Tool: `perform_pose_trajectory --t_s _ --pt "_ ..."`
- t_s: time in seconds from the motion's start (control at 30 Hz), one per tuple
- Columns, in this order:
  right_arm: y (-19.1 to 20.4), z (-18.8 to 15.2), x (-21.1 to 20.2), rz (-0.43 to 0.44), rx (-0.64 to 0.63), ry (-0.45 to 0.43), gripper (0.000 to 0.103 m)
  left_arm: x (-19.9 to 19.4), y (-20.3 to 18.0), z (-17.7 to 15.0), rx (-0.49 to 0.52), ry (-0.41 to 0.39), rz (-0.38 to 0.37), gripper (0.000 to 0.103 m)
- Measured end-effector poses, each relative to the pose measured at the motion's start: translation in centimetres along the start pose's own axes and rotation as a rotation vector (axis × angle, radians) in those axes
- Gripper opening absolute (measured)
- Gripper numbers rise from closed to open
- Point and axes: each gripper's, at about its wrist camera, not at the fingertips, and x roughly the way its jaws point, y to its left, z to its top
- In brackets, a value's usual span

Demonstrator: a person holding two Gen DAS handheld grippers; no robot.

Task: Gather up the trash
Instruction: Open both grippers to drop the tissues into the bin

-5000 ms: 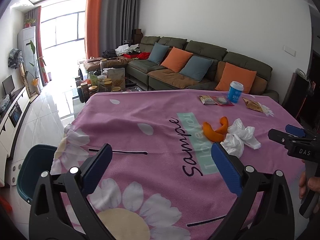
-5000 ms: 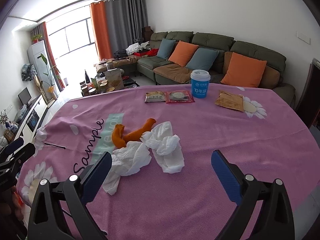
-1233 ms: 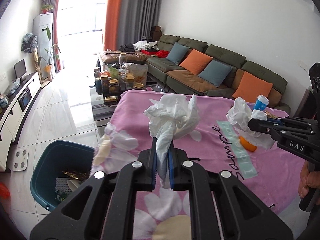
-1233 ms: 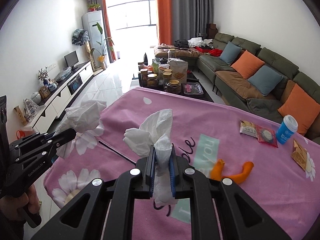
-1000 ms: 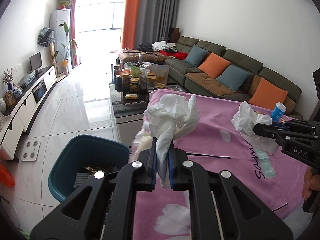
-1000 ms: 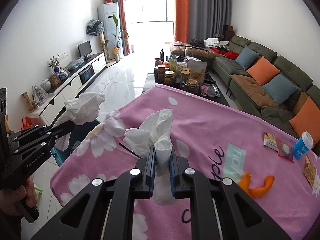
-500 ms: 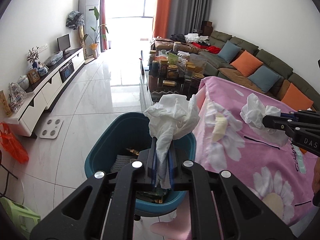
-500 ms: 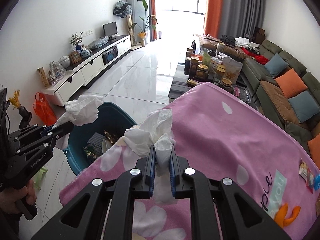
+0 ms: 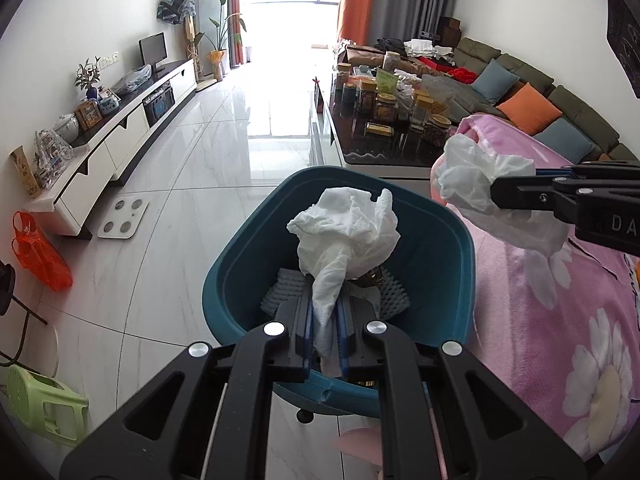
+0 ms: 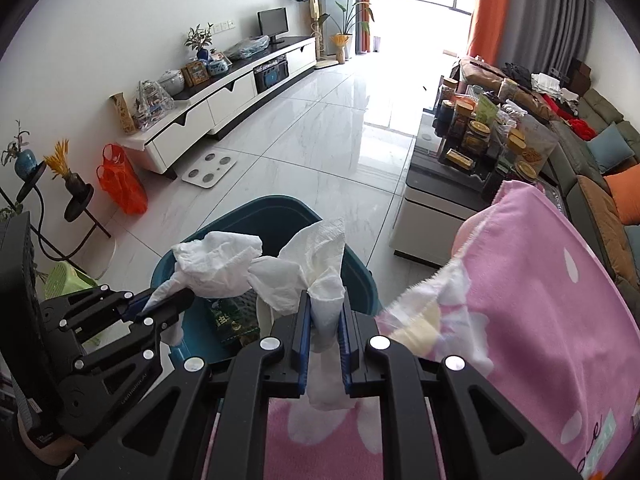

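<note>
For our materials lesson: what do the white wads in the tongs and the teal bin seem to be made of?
White wad in left tongs: soft tissue paper, matte, crumpled with fine creases. White wad in right tongs: likely the same, faintly embossed. Teal bin: probably moulded plastic, smooth rim with slight sheen.

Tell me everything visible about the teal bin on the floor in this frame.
The teal plastic waste bin is a rounded tub with a smooth rim, standing upright on the white tiled floor right beside the pink flowered cloth hanging off the table. It already holds trash: white ribbed packing and a dark green printed packet. The left tool holds a crumpled white tissue over its opening; whether anything touches the rim cannot be told.
</note>
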Motion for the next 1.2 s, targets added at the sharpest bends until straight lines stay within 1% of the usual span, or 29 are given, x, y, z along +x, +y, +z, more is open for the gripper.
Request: perform_pose_trajectory --t_s 0.07,0.23,0.37,0.43,0.5,0.53,0.6,0.63,0.7,0.73,0.77,0.8,0.83,0.87,0.9,0.93,0.97,1.0,1.03,1.07,1.1,1.2 --pt "0.5 0.4 1.2 0.012 -0.003 0.025 0.011 0.9 -0.1 0.0 -0.004 0.013 0.012 0.010" --pt "1.5 0.8 4.0 0.007 -0.026 0.087 0.012 3.4 0.5 -0.4 -0.020 0.055 0.015 0.010" --pt "1.7 1.0 5.6 0.016 -0.020 0.121 0.012 5.3 0.7 -0.7 -0.038 0.078 0.009 0.014" --pt "1.8 1.0 6.3 0.016 -0.020 0.137 0.014 6.2 0.6 -0.6 -0.039 0.090 0.004 0.017" --pt "1.9 1.1 6.7 0.012 -0.024 0.145 0.015 6.6 -0.1 -0.8 -0.036 0.089 0.001 0.022" --pt "1.8 1.1 7.0 0.013 -0.020 0.153 0.018 6.8 -0.3 -0.8 -0.030 0.092 -0.001 0.025" --pt "1.8 1.0 7.4 0.014 -0.021 0.165 0.023 6.8 -0.9 -0.6 -0.032 0.090 -0.010 0.036" --pt "1.7 1.0 7.5 0.009 -0.017 0.165 0.024 6.8 -1.0 -0.5 -0.031 0.085 -0.012 0.038" --pt "1.6 1.1 7.7 0.013 -0.003 0.167 0.026 6.8 -1.1 -0.3 -0.031 0.081 -0.008 0.050" --pt "1.5 1.0 7.6 0.011 0.006 0.162 0.034 6.5 -1.3 -0.4 -0.035 0.077 -0.009 0.052" --pt "1.4 1.1 7.6 0.016 0.011 0.157 0.047 6.3 -1.2 -0.3 -0.038 0.074 -0.007 0.060" --pt "1.3 1.2 7.4 0.025 0.016 0.148 0.051 6.1 -1.1 -0.3 -0.038 0.069 -0.004 0.065" --pt "1.3 1.3 7.2 0.026 0.020 0.137 0.051 5.9 -1.1 -0.2 -0.039 0.062 0.001 0.068" --pt "1.1 1.3 6.9 0.028 0.028 0.130 0.051 5.5 -0.8 -0.2 -0.042 0.053 0.002 0.077" --pt "0.9 1.5 6.7 0.031 0.038 0.123 0.051 5.3 -0.7 -0.1 -0.045 0.042 0.003 0.082" --pt "0.7 1.5 6.4 0.033 0.047 0.113 0.051 4.9 -0.6 0.1 -0.047 0.035 0.005 0.082" --pt "0.5 1.6 6.0 0.035 0.054 0.098 0.053 4.6 -0.2 0.1 -0.053 0.027 0.003 0.085" --pt "0.3 1.6 5.6 0.040 0.059 0.084 0.056 4.1 0.1 0.1 -0.064 0.013 0.001 0.093" --pt "0.1 1.7 5.1 0.045 0.066 0.070 0.063 3.4 0.5 0.1 -0.072 0.001 0.005 0.094" --pt "-0.1 1.7 4.5 0.047 0.075 0.053 0.066 2.9 0.7 0.4 -0.079 -0.011 0.005 0.094" --pt "-0.3 1.7 3.9 0.049 0.083 0.034 0.067 2.2 0.9 0.6 -0.088 -0.029 -0.003 0.095" --pt "-0.9 1.7 2.4 0.050 0.101 -0.006 0.068 0.3 1.4 1.3 -0.094 -0.074 0.008 0.097"
